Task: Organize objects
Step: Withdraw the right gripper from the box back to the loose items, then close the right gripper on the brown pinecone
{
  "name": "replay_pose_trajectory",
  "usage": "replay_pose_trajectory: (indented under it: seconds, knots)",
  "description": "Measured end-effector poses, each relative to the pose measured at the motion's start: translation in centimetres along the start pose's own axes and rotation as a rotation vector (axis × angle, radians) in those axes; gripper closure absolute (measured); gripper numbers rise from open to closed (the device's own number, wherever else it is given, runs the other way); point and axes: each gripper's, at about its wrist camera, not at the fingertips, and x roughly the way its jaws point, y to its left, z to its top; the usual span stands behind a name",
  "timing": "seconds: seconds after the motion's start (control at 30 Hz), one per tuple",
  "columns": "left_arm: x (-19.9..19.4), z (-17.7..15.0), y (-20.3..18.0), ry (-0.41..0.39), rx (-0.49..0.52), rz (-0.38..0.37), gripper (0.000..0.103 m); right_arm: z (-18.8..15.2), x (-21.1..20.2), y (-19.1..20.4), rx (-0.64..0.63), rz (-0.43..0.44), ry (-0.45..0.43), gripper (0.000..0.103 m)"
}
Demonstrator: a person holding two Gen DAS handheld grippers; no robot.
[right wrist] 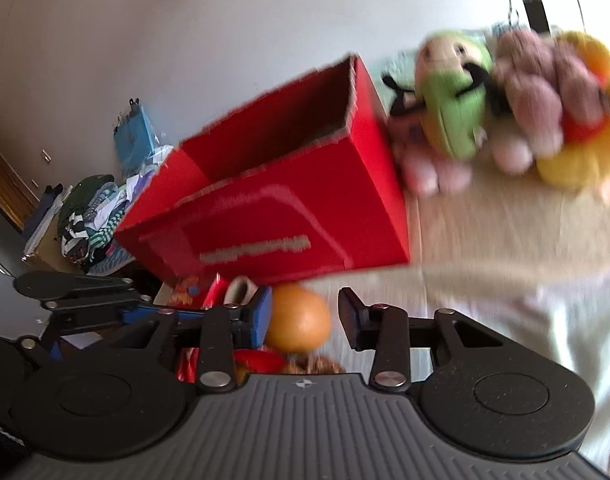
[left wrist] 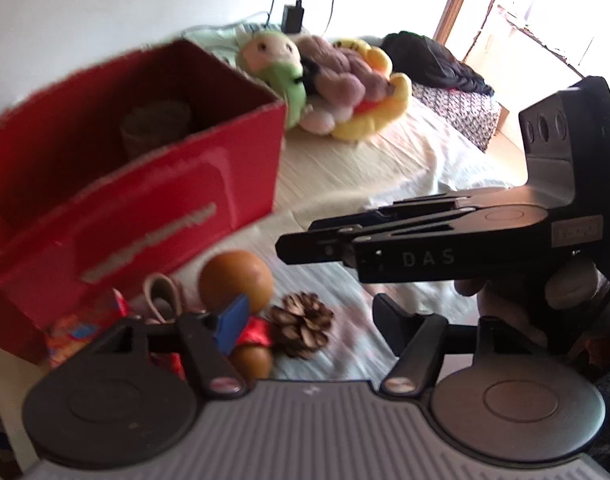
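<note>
Left gripper (left wrist: 305,320): black two-finger tool, jaws spread wide, holding nothing; its blue-padded finger (left wrist: 233,326) sits in front of the gourd's neck, low over the clutter.
Right gripper (right wrist: 305,314): jaws apart and empty, the gourd's upper bulb between the fingertips, though blur hides whether either pad touches it. In the left view it reaches in level from the right, turned on its side, with fingers of the holding hand (left wrist: 561,286) wrapped under its body.
Brown double-bulbed gourd with red ribbon at the waist (left wrist: 236,286): stands on the pale bedsheet (left wrist: 345,168), just in front of the box.
Brown pine cone (left wrist: 303,326): just beside the gourd, on its right; seen clearly only from the left wrist.
Red open-topped cardboard box (left wrist: 137,208): behind the gourd; the left view shows a dull round container (left wrist: 155,128) inside, the right view does not.
Pile of plush toys, green, mauve and yellow (left wrist: 325,80): further back at the wall.
Heap of folded clothes (right wrist: 93,220): off the bed's edge, shown only by the right wrist.
</note>
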Motion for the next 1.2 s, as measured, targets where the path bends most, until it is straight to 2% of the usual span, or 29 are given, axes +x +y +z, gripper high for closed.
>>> replay_pose_trajectory:
  seconds: [0.2, 0.43, 0.73, 1.0, 1.2]
  knots:
    - [1.8, -0.5, 0.5, 0.056, -0.076, -0.052, 0.037, -1.2, -0.5, -2.0, 0.125, 0.013, 0.038, 0.066]
    - [3.6, -0.8, 0.0, 0.092, -0.087, -0.019, 0.041, -2.8, -0.3, -3.6, 0.219, 0.041, 0.098, 0.066]
    - [5.3, -0.9, 0.4, 0.105, -0.108, 0.016, 0.041, -3.5, 1.1, -4.4, 0.286, 0.108, 0.164, 0.065]
    - [5.4, -0.8, 0.3, 0.098, -0.083, 0.016, 0.041, -3.4, 1.0, -4.4, 0.295, 0.110, 0.179, 0.067]
    - [5.4, -0.5, 0.2, 0.100, -0.058, 0.002, 0.049, -3.3, 0.6, -4.8, 0.337, 0.096, 0.179, 0.067]
